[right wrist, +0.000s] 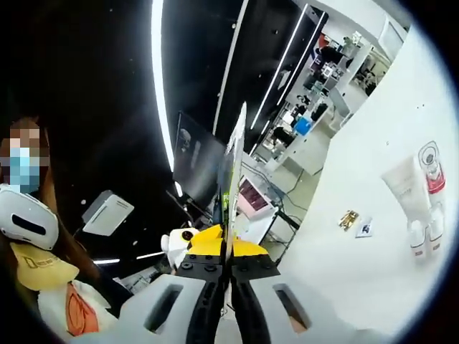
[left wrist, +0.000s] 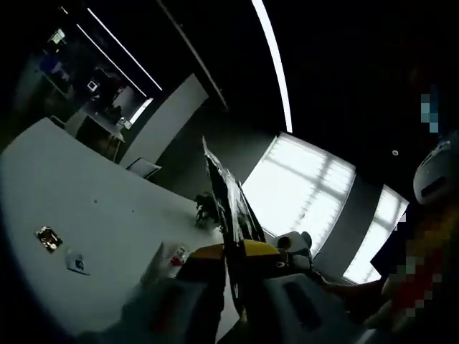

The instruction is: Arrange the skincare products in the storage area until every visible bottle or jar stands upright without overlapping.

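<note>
Well off to the right gripper's [right wrist: 228, 276] side, two white tubes [right wrist: 419, 197] lie flat on the white table [right wrist: 344, 265], long axes side by side. Both grippers pinch thin flat packets [right wrist: 233, 172] edge-on; left gripper [left wrist: 233, 276] sees the tubes [left wrist: 168, 259] closer.

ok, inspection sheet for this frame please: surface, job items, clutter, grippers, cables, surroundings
Surface: white table, mostly bare.
Job's things: two white tubes lying flat side by side, one with a red band; not upright.
Clutter: small gold-coloured item and small white card beside it on the table.
Grippers: left hand-held gripper shut on thin flat packet; right hand-held gripper shut on thin flat sheet, seen edge-on.
Cables: nothing seen.
Surroundings: dark ceiling with light strips, bright windows, shelving behind; a person nearby.
</note>
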The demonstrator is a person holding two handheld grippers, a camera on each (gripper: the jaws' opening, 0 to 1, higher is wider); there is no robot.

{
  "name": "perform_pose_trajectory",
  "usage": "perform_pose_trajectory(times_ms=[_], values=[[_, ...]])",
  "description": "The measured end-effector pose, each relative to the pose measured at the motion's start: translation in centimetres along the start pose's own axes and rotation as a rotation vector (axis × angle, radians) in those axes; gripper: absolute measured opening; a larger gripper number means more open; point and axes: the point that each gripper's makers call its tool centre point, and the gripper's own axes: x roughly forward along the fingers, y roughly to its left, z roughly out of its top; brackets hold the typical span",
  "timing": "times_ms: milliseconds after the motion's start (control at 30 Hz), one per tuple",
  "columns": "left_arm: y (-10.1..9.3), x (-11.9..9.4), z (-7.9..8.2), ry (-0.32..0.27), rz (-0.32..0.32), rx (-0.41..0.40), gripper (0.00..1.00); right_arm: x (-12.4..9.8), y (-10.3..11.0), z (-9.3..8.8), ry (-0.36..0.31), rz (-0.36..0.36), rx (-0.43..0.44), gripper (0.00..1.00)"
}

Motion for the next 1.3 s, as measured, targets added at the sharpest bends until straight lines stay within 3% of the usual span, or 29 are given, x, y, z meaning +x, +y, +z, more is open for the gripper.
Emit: perform_pose_trajectory(times_ms=[33,133,233,333,433,467,567,667,767,967,1167,1300], values=[[0.1,0.0,-0.5,0.021,0.002,-0.006,0.06,0.0,0.4,0.3,-0.017,0.023,0.031,0.01],[-0.1,-0.1,-0.4,0.009,-0.006,-0.038,0.03,-0.1,-0.1,0.1,-0.017,0.004,0.032,0.01],[-1.2,-0.2,-0.1,0.007,-0.056,-0.104,0.0,-0.4,-1.2,-0.4,-0.005,-0.049,0.002,0.01],[-0.8,-0.2,-0.2,0.018,-0.028,-0.063,0.0,-0.4,-1.4,-0.6,-0.007,-0.054,0.038,0.01],[0.0,-0.2,-0.5,0.021,-0.016,-0.096,0.0,-0.3,-1.7,-0.8,-0.004,-0.068,0.036,0.01],[0.2,-0.3,-0.7,0.018,-0.013,-0.108,0.0,-0.3,-1.7,-0.9,-0.001,-0.069,0.028,0.01],[0.5,-0.4,-0.9,-0.005,-0.016,-0.169,0.0,-0.3,-1.4,-0.7,-0.014,-0.035,-0.106,0.04],[1.1,-0.4,-1.3,-0.024,-0.003,-0.219,0.0,-0.5,-1.0,-0.5,-0.012,-0.026,-0.205,0.19],[1.6,-0.3,-1.4,-0.04,-0.006,-0.26,0.0,-0.6,-0.5,-0.5,-0.008,-0.028,-0.228,0.37],[2.2,-0.1,-1.9,-0.04,-0.002,-0.295,0.0,-1.0,-0.4,-0.6,0.013,-0.031,-0.29,0.56],[3.4,0.0,-2.8,-0.034,0.027,-0.319,0.0,-2.1,-2.0,-1.4,0.097,-0.125,-0.437,0.73],[4.4,0.0,-3.6,-0.026,0.048,-0.343,0.0,-2.9,-2.9,-1.1,0.067,-0.173,-0.487,0.87]])
